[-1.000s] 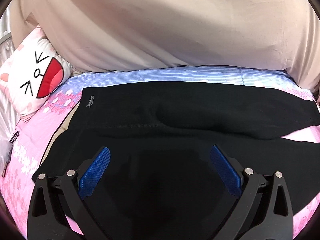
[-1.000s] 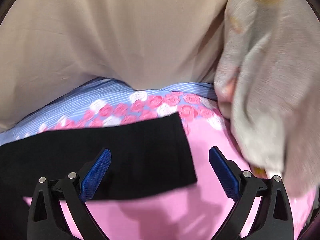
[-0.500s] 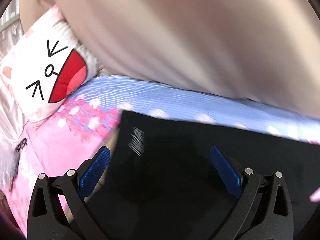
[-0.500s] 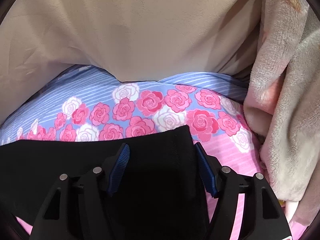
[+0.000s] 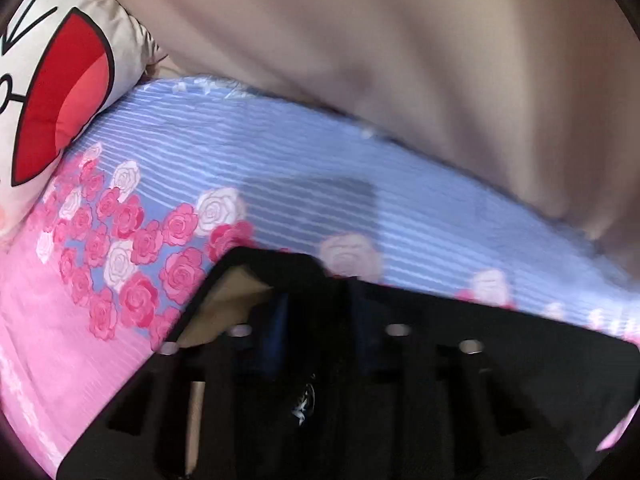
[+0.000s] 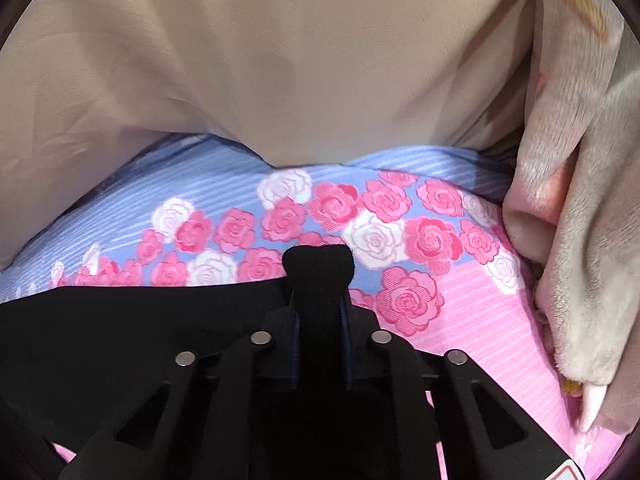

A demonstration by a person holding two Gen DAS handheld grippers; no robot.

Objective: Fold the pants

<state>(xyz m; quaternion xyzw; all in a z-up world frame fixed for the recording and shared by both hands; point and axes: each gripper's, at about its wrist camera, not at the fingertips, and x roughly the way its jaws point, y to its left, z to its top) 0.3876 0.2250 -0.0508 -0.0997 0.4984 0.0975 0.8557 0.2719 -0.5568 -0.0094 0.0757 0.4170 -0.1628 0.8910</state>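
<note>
Black pants (image 5: 500, 344) lie flat on a rose-printed bed sheet (image 5: 280, 184). In the left wrist view my left gripper (image 5: 316, 300) is shut on the pants' corner, where the cloth lifts and shows a tan lining. A small white logo shows below the pads. In the right wrist view the pants (image 6: 140, 320) reach in from the left. My right gripper (image 6: 319, 292) has its jaws closing, and its blue pads press a bunched fold of the black cloth that sticks up between them.
A cartoon-face pillow (image 5: 52, 92) lies at the far left. A beige cover (image 6: 280, 60) rises along the bed's far side. A fluffy pink and grey blanket (image 6: 580, 200) is heaped at the right. Pink sheet shows to the right of the right gripper.
My left gripper slid left along the pants to their corner and shut on it. My right gripper moved forward over the other end's corner, and its jaws closed on the cloth.
</note>
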